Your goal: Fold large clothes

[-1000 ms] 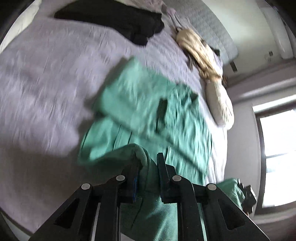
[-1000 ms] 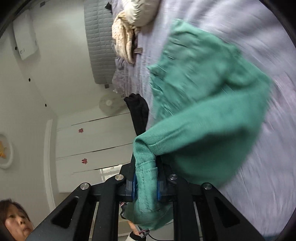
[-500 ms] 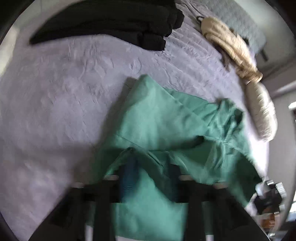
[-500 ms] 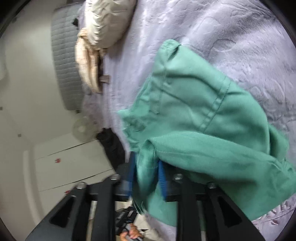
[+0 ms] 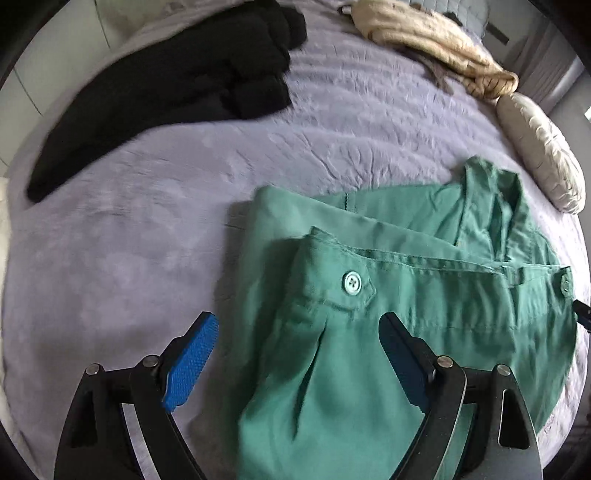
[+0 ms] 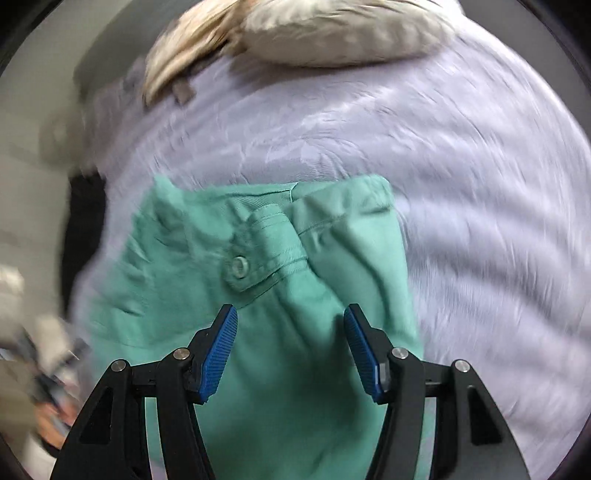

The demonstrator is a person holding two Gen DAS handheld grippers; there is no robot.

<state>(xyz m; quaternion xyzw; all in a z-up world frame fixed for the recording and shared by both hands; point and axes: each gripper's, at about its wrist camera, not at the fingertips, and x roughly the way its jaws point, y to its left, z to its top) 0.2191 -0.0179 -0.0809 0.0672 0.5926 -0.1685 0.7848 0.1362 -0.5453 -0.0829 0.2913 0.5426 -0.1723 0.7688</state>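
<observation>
A green garment with buttons (image 5: 388, 302) lies folded over on the lilac bedspread (image 5: 147, 229). My left gripper (image 5: 295, 332) is open and empty just above its left part, blue pads (image 5: 192, 354) wide apart. In the right wrist view the same green garment (image 6: 266, 280) lies under my right gripper (image 6: 291, 325), which is open and empty above a buttoned tab. That view is blurred by motion.
A black garment (image 5: 177, 81) lies at the far left of the bed. A beige knitted garment (image 5: 424, 29) and a cream padded one (image 5: 539, 147) lie at the far right; the cream one (image 6: 332, 33) also shows in the right wrist view.
Both grippers were shut on green cloth and carried it over the garment. Both have now let go and opened, and the cloth lies folded on the bed.
</observation>
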